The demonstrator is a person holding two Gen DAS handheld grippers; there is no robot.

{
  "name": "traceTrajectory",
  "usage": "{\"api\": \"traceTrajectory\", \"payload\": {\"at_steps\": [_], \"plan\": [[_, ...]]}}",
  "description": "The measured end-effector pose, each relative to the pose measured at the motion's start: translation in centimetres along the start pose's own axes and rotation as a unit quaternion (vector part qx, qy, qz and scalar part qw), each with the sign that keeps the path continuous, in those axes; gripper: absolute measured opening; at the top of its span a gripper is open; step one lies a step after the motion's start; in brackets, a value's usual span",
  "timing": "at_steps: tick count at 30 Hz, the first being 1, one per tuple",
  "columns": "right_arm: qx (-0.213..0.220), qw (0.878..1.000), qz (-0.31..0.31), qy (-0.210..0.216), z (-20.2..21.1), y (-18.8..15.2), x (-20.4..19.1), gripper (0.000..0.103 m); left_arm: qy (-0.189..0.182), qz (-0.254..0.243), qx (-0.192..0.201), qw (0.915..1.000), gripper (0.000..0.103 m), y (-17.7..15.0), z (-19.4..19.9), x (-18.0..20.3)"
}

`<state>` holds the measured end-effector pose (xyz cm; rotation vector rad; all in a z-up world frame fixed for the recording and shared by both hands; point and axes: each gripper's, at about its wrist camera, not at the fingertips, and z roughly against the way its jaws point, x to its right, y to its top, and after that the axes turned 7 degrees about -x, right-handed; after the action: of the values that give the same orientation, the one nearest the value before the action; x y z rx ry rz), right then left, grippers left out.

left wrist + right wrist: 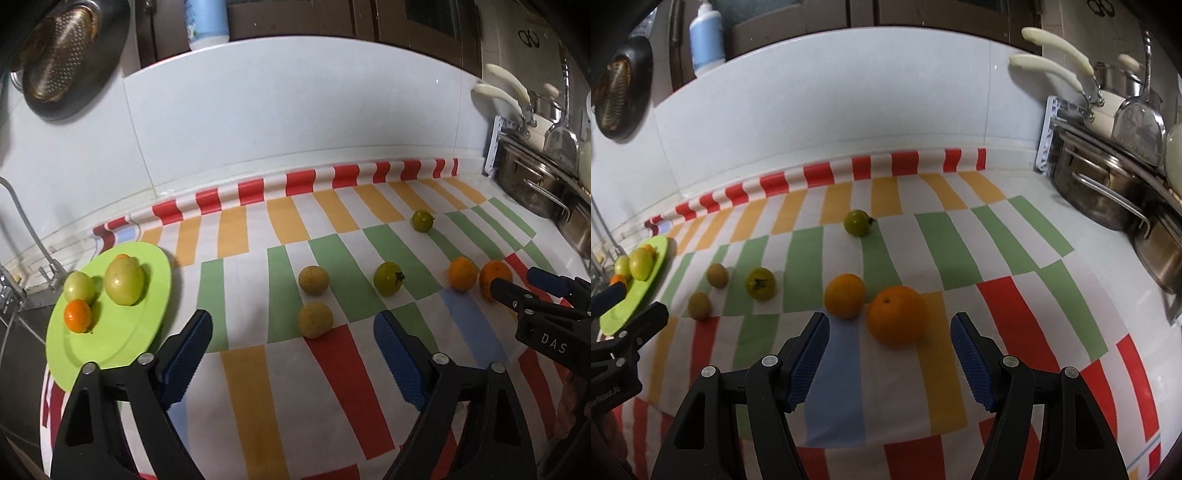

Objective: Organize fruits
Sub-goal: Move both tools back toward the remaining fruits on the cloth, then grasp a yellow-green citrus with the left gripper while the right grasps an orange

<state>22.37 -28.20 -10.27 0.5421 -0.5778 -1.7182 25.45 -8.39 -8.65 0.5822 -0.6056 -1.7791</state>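
Both tools stand released with nothing between their pads: the left gripper (291, 354) hangs above the striped cloth (332, 387) short of the two tan fruits (314, 319), and the right gripper (890, 354) points at the large orange (897, 315), which lies just ahead of its fingertips. Task items: a green plate (122, 343) at the left edge of the cloth already carries four fruits, one mostly hidden; six more lie loose on the cloth, namely the two tan fruits, two green tomatoes (388, 283), a smaller orange (845, 295) and the large orange. Risk, in my judgement: the round fruits sit free on a smooth cloth, so a pad that lands off-centre would likely roll one away. The two oranges lie just beside each other; closing on the large one may nudge the smaller. The plate sits by the sink edge (22, 295), so a fruit set down carelessly could roll off on that side. Surroundings: steel pots (1108, 192) crowd the right end of the counter, well apart from the fruit. A colander (59, 55) hangs on the tiled wall. Nothing obstructs either approach, though the two tools work close together.
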Motion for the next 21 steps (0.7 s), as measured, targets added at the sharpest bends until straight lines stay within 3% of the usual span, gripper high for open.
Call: {"api": "traceTrajectory", "payload": {"at_steps": [5,7,14,21], "plan": [[-0.016,1.0,0.001,-0.005,-1.4,0.1,0.1,0.068,-0.004,0.0,-0.015,0.9999,0.077,0.2,-1.7,0.0],[-0.022,1.0,0.0,-0.005,-2.0,0.1,0.1,0.063,-0.009,0.001,-0.026,0.9996,0.073,0.2,-2.3,0.0],[-0.034,0.999,0.0,-0.007,-3.0,0.1,0.2,0.055,-0.024,-0.003,-0.047,0.9986,0.05,0.2,-3.9,0.3],[-0.039,0.999,-0.002,-0.005,-3.6,0.3,0.4,0.048,-0.031,-0.006,-0.054,0.998,0.042,0.5,-4.9,0.7]]}}
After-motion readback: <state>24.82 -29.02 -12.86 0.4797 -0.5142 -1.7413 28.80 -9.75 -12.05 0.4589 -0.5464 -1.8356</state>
